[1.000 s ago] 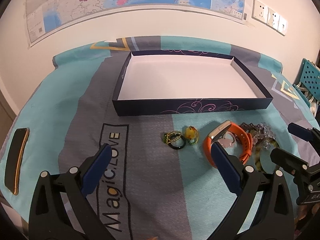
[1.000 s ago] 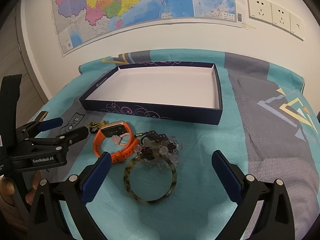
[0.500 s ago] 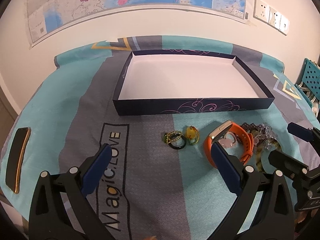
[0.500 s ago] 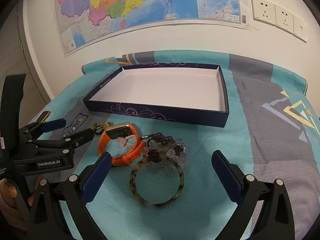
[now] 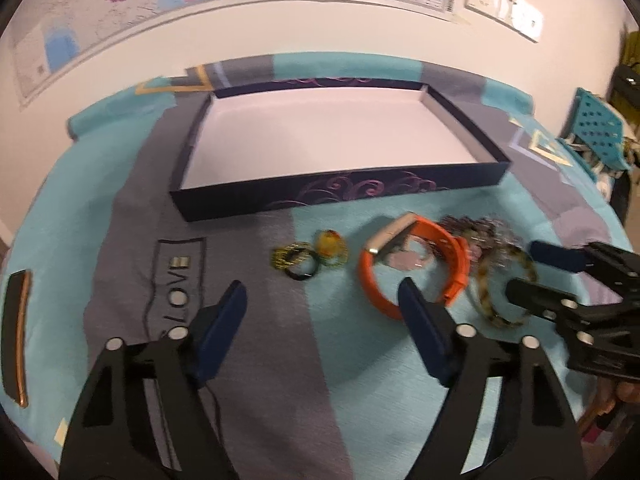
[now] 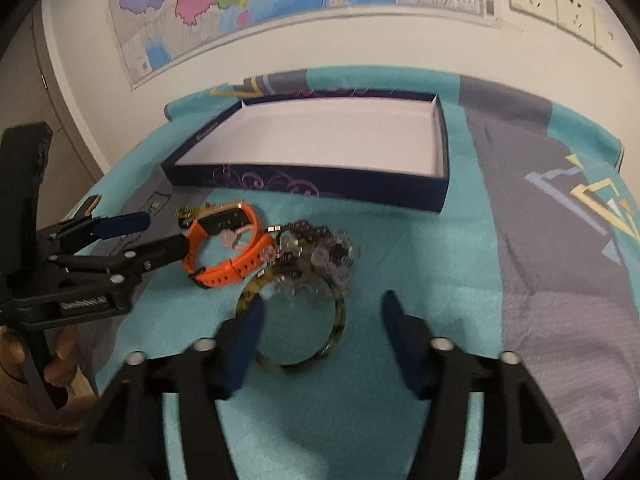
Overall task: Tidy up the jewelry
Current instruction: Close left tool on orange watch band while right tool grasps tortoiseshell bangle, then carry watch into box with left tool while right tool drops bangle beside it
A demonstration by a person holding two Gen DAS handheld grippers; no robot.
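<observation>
Left-wrist view only: dark phone point(image 5: 16, 334) at the cloth's far-left edge; small beaded rings point(image 5: 296, 260) and a yellow charm point(image 5: 330, 240) in front of the tray.

Both views: shallow navy cardboard tray point(image 5: 344, 194), white inside; orange rubbery watch point(image 5: 416, 260) before its right half; right of the watch, a glossy tortoiseshell bangle point(image 6: 296, 320) touching a tangle of clear beads point(image 6: 320, 248).

Left tool point(image 5: 320, 328) spread wide, holding nothing. Right tool point(image 6: 320, 332) spread wide over the bangle.
</observation>
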